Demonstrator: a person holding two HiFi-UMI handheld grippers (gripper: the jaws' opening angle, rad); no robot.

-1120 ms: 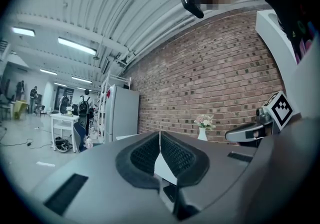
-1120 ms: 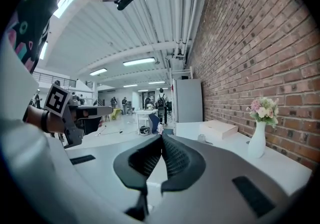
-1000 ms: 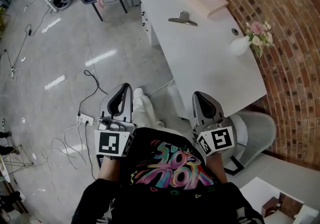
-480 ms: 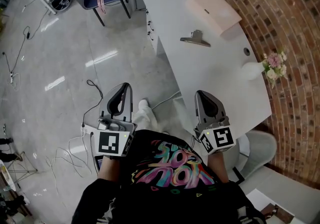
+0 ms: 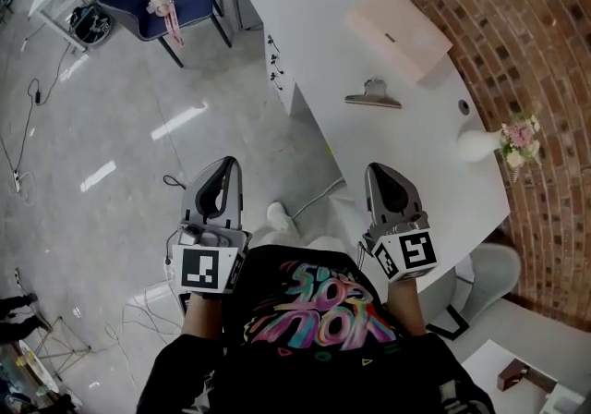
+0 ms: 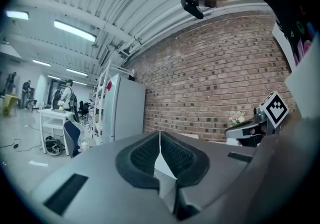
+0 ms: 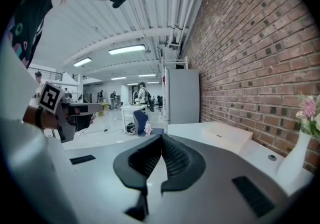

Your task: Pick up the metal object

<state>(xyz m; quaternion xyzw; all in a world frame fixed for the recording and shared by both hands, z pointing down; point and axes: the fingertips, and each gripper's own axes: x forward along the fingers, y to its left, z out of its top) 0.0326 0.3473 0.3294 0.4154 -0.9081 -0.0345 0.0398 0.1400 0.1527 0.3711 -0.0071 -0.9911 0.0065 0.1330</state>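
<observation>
Both the left gripper (image 5: 223, 170) and right gripper (image 5: 381, 174) have their jaws pressed together, empty, at the person's waist. The clip (image 5: 373, 96) lies well away on the table (image 5: 406, 153), near the box (image 5: 399, 31). Arriving with the jaws together would probably just shove it.

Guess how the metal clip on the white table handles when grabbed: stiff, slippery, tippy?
Probably stiff: the metal clip looks like a shiny bar with raised handles. That glossy finish may be slippery to grip. It lies low and flat on the table, so a nudge would likely slide it, not roll or tip it.
</observation>
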